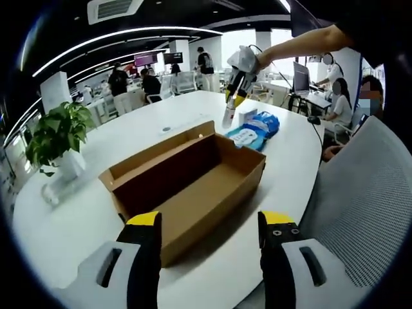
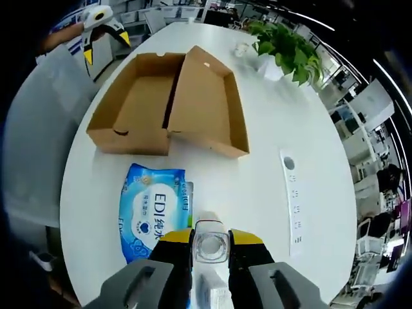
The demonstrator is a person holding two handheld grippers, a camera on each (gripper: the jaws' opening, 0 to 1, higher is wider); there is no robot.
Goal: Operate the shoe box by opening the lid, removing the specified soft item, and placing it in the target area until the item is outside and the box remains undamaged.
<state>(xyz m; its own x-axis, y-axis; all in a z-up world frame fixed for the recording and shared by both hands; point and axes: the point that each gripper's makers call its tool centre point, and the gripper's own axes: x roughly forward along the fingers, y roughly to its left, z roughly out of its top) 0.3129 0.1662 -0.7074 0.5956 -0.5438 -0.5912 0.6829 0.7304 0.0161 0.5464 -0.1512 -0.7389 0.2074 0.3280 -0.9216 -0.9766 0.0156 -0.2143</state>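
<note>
Cardboard fills most of what I see through the left gripper view: the shoe box (image 1: 193, 183) lies open on the white table (image 1: 77, 225), its lid (image 1: 161, 161) folded back and standing along the far side, the inside bare brown. My left gripper (image 1: 209, 257) hangs just short of the box's near corner, its yellow-tipped jaws spread wide with nothing between them. Beyond the box lies a blue wet-wipes pack (image 1: 254, 129), flat on the table and apart from the box. Above it I see my right gripper (image 1: 233, 96), pointing down with a small clear bottle (image 1: 229, 116) in its tips. A potted plant (image 1: 58, 138) stands near the table's left edge.

Through the right gripper view, the jaws of my right gripper (image 2: 210, 248) pinch that clear bottle (image 2: 210, 243) on both sides. Below it lies the wipes pack (image 2: 151, 212), outside the open box (image 2: 167, 103). My left gripper (image 2: 103, 29) shows at the far end of the box, and the plant (image 2: 283, 48) is beyond it.
</note>
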